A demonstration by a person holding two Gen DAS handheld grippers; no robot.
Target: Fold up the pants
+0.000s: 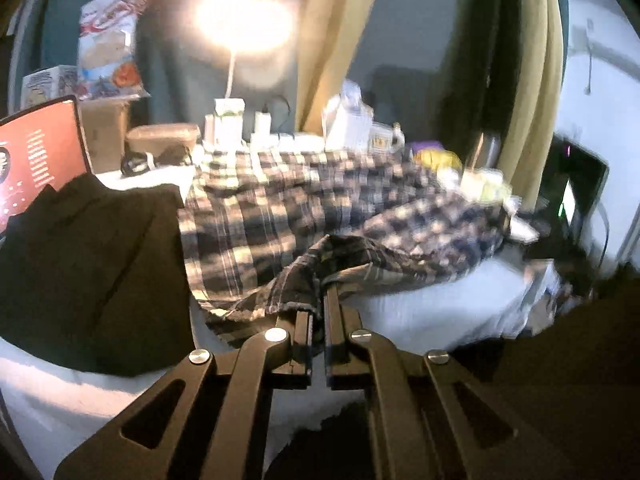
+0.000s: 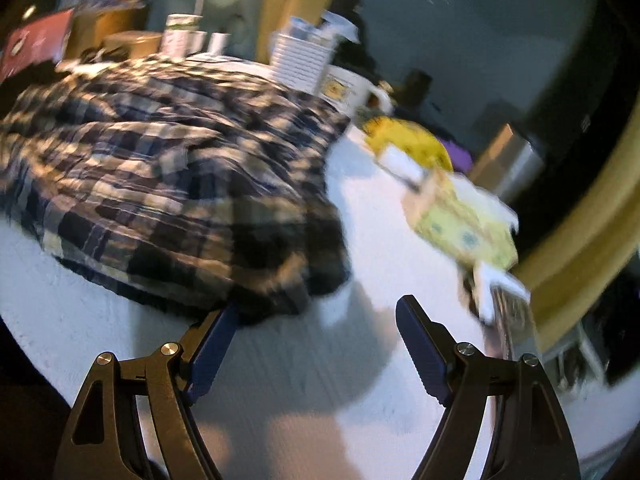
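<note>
Already pinching: left gripper (image 1: 318, 300) pressed together on a raised ridge of the plaid pants (image 1: 280, 208), a fold of cloth pulled up between the pads, probably to carry that edge over for a fold. Spread across the white table (image 1: 420, 312), those pants, rumpled and not yet flat, bunched toward the far clutter of a white lamp (image 1: 230, 80), a mug (image 1: 386, 138) and a yellow tissue box (image 2: 464, 224). Beside them on the left, a dark garment (image 1: 80, 272), lying apart from the job. Spread wide and holding nothing, right gripper (image 2: 320, 316), tilted down over bare tabletop just beside the near hem of the plaid pants, one blue fingertip (image 2: 224, 320) at the cloth's edge; whether touching, hard to tell through the blur. Likely lined up to take a second corner, so both ends lift evenly and the fold lands straight.
</note>
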